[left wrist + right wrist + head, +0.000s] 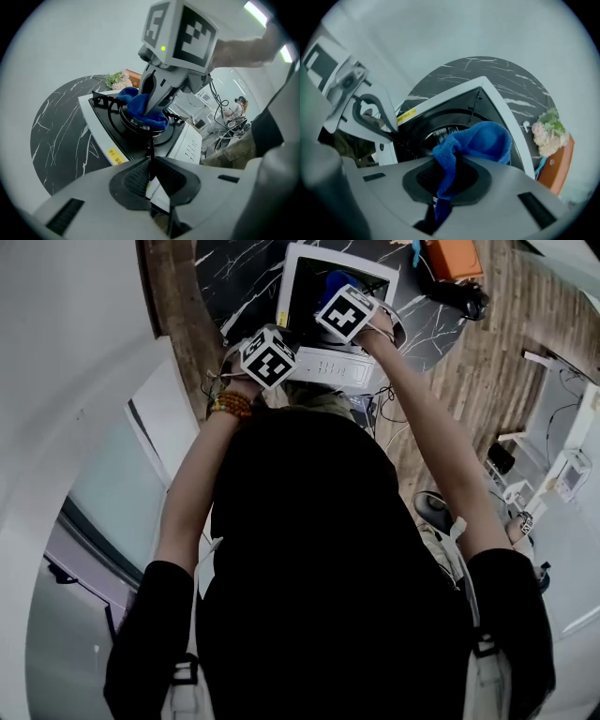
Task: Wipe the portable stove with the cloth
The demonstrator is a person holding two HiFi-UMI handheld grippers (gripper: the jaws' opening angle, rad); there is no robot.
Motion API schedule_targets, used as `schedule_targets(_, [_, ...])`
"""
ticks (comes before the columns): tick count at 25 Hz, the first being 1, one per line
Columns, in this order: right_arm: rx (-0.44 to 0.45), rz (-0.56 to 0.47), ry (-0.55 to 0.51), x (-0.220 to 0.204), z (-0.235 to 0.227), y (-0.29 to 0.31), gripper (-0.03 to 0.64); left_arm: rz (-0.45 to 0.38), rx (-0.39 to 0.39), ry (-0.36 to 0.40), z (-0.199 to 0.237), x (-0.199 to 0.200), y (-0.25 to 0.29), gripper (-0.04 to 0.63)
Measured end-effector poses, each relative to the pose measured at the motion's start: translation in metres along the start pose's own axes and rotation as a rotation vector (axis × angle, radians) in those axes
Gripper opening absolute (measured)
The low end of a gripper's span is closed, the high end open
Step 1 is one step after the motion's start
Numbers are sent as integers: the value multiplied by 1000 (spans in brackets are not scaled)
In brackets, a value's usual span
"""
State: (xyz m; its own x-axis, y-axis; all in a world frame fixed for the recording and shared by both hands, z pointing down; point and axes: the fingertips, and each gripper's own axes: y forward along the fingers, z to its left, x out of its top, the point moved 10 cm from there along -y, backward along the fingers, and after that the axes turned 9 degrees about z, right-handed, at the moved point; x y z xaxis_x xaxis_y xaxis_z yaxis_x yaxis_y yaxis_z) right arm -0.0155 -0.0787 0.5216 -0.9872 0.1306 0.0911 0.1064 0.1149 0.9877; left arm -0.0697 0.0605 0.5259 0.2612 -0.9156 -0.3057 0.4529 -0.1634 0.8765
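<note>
Right gripper pinches cloth — hanging lengthwise down onto the stove.

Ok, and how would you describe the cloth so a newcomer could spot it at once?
On the round black marble table sits a white-framed portable stove. Over its burner is the cloth, pinched in the right gripper. It is the only bright blue, fluffy thing there, unlike the pale flowers beside the stove.

No legible text — yellow sticker on stove (print too blurred)
</note>
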Motion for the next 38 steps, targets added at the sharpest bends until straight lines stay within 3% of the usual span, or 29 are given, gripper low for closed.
schedule_targets(3, [-11,-35,281,-11,-2,1,23,10,-25,51,0,-1,0,37])
schedule_targets(6, [67,-148,569,-23,-7,6,23,28,-44,135,1,4,0,38])
schedule_targets(13, [225,-363,1035,-43,-7,11,21,69,-68,268,4,8,0,43])
schedule_targets(16, [257,-442,1160,-48,-5,12,21,83,-92,286,6,8,2,44])
schedule_targets(18, [319,-547,1265,-57,-4,12,23,78,-120,284,7,9,3,48])
schedule_targets(21, [460,-839,1422,-74,3,3,23,89,-201,235,12,5,7,54])
schedule_targets(22, [472,-920,1391,-74,5,-7,23,88,-224,214,14,4,6,55])
schedule_targets(23, [449,-964,1295,-70,5,-20,23,78,-236,196,16,4,4,58])
schedule_targets(25, [332,-933,987,-49,2,-48,23,20,-235,162,20,1,-4,74])
schedule_targets(28, [176,-788,574,5,-12,-70,23,-118,-241,24,31,-12,-21,81])
schedule_targets(30, [112,-680,380,47,-27,-73,23,-195,-225,-89,45,-23,-34,81])
schedule_targets(33, [-29,-415,117,98,-44,-57,23,-266,-173,-199,69,-39,-53,81])
schedule_targets(36, [-123,-173,-50,118,-45,-32,23,-304,-124,-265,88,-52,-69,81])
schedule_targets(38, [-133,-129,-94,122,-33,-20,23,-324,-97,-301,98,-59,-77,81])
